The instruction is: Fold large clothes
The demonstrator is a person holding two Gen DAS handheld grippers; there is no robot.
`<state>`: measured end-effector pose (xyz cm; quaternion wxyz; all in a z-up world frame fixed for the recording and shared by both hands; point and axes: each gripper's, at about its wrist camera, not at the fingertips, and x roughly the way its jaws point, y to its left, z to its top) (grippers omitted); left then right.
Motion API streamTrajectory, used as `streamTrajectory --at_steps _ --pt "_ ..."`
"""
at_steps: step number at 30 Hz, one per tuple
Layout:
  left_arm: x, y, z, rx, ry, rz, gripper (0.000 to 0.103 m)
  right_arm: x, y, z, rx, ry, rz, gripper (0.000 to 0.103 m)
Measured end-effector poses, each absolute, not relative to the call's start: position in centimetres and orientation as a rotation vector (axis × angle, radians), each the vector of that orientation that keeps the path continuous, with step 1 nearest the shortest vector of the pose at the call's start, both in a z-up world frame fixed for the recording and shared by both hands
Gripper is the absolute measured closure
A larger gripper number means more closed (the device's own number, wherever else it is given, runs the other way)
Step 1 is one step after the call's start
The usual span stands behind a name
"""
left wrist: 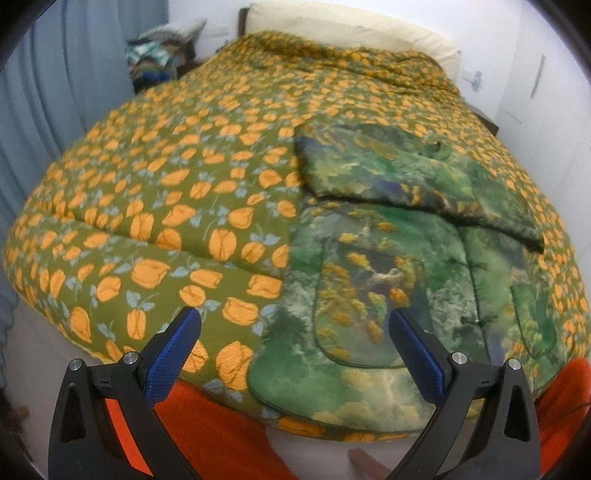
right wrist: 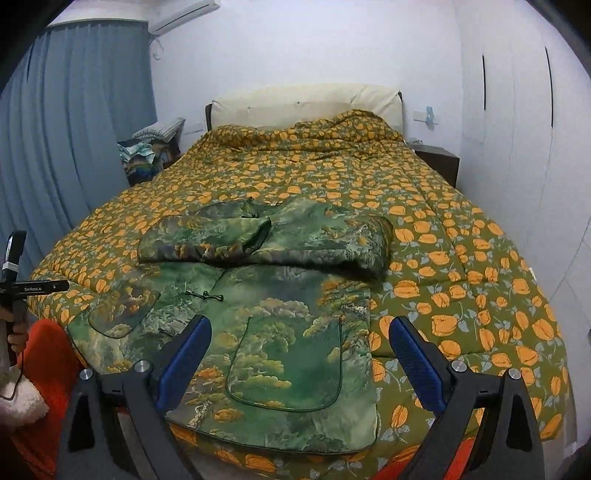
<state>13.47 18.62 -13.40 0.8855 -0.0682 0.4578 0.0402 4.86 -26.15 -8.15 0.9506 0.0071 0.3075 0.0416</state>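
Green jacket (right wrist: 266,325) lies beyond both gaping tongs (left wrist: 295,332) (right wrist: 299,339); untouched.

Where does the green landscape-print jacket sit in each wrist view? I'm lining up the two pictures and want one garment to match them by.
Left wrist view: the green jacket lies right of centre on the floral quilt, beyond the open left gripper.
Right wrist view: the jacket lies centre-left, hem between the open right gripper's fingers.
Shared landmark: the cream headboard.
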Motion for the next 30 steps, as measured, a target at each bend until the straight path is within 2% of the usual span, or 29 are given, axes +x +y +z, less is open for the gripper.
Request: streamTrajectory --at_steps 6,9,16,20,22,24,27,28,30 --pt "15.2 20.7 -18.1 -0.189 1.11 0.072 0.002 6.0 -28.4 -9.4 0.092 0.695 0.066 0.007" --pt "15.4 20.9 -20.2 -0.165 1.166 0.08 0.002 7.3 -30.5 -11.4 0.114 0.818 0.039 0.007" --pt "15.7 20.0 -21.9 -0.135 1.191 0.02 0.002 10.0 -34.7 -18.4 0.323 1.111 0.08 0.007" --pt "16.0 19.8 -22.6 -0.172 1.205 -0.034 0.002 11.2 -35.2 -21.5 0.382 1.194 0.106 0.012" --pt "15.8 19.4 -22.7 -0.169 1.21 -0.06 0.006 11.8 -35.1 -22.9 0.415 1.246 0.139 0.016" --pt "15.6 18.9 -22.9 -0.179 1.219 -0.109 0.023 12.2 -34.7 -23.5 0.438 1.265 0.193 0.018" --pt "15.4 18.5 -23.2 -0.182 1.239 -0.129 0.029 12.3 -34.1 -23.8 0.419 1.293 0.238 0.023" --pt "15.3 18.5 -23.3 -0.18 1.244 -0.131 0.03 12.3 -34.1 -23.9 0.413 1.302 0.243 0.028" --pt "15.1 18.4 -23.5 -0.189 1.265 -0.133 0.041 12.3 -34.3 -24.0 0.422 1.313 0.25 0.036"
